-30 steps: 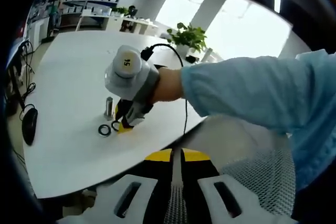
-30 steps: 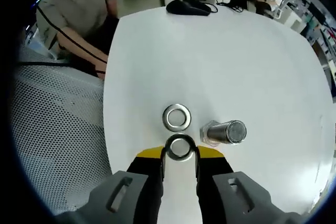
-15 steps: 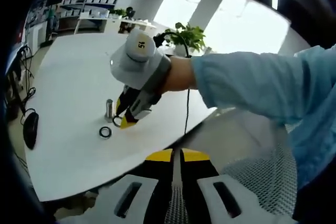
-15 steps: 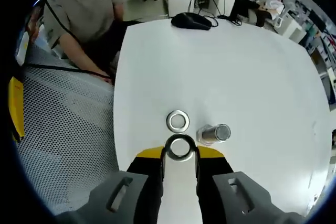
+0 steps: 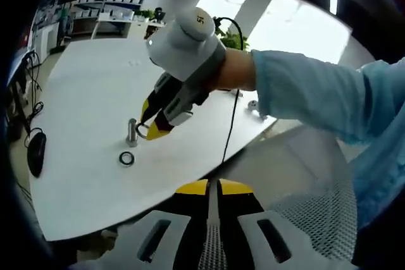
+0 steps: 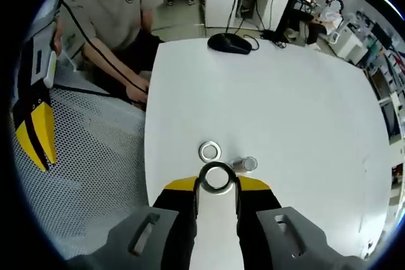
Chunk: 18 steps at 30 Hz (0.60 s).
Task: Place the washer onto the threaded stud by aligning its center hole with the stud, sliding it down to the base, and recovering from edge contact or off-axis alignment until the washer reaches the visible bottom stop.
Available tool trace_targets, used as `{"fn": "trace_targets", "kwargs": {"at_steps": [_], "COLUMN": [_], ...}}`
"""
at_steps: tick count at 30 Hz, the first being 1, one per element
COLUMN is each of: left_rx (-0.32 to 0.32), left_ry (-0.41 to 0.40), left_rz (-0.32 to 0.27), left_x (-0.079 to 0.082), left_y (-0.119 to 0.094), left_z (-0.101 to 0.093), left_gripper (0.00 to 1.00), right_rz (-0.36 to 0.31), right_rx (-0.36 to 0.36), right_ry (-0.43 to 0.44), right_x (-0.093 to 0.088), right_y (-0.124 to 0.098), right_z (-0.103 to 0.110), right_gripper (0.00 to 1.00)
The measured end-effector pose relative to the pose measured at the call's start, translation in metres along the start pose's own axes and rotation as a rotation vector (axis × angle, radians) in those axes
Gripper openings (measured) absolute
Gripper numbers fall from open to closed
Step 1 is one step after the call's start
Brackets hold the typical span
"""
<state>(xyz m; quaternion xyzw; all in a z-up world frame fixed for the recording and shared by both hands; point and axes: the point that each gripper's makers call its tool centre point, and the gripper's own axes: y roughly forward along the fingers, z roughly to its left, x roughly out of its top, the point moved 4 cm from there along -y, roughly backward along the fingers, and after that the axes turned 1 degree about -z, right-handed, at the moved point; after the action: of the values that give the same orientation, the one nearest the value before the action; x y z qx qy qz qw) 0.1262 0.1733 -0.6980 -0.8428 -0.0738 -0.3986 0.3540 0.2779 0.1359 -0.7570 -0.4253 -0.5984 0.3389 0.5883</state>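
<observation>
- Right gripper point(image 6: 216, 184) jaws clamped on a washer point(image 6: 216, 177), held flat between the yellow-tipped fingers point(image 6: 179, 186), above the table point(image 6: 285, 105).
- In the left gripper view the right gripper point(image 5: 150, 129) hangs in the air, the washer point(image 5: 143, 132) at its tip, just beside the top of the stud point(image 5: 131, 132) and not yet over it.
- In the right gripper view the stud point(image 6: 244, 165) stands upright on the table just right of the held washer.
- A second washer point(image 6: 210, 152) lies flat on the table just left of the stud; seen also in the left gripper view point(image 5: 126, 159).
- Left gripper point(image 5: 211, 189) jaws closed together, nothing between them, held low off the table edge, well apart from the stud.
- Mouse point(image 6: 230, 43) at the far table edge; a seated person point(image 6: 120, 17) beside the table.
</observation>
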Motion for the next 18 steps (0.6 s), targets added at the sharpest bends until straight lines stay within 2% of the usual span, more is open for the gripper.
{"fn": "trace_targets", "kwargs": {"at_steps": [2,6,9,18], "left_rx": [-0.003,0.006,0.005,0.008], "left_ry": [0.005,-0.002,-0.002,-0.007], "left_rz": [0.030,0.000,0.013,-0.006], "left_x": [-0.003,0.000,-0.001,0.001], "left_y": [0.001,0.000,0.000,0.000], "left_z": [-0.001,0.001,0.001,0.001], "left_gripper": [0.02,0.02,0.02,0.02], "right_rz": [-0.001,-0.003,0.009,0.037], "right_rx": [-0.009,-0.028,-0.044,-0.070], "right_ry": [-0.012,-0.024,-0.047,-0.097], "right_x": [0.003,0.006,0.007,0.009], "right_y": [-0.004,-0.009,-0.010,-0.001], "right_z": [-0.002,-0.007,-0.010,-0.017], "right_gripper": [0.23,0.23,0.23,0.23]}}
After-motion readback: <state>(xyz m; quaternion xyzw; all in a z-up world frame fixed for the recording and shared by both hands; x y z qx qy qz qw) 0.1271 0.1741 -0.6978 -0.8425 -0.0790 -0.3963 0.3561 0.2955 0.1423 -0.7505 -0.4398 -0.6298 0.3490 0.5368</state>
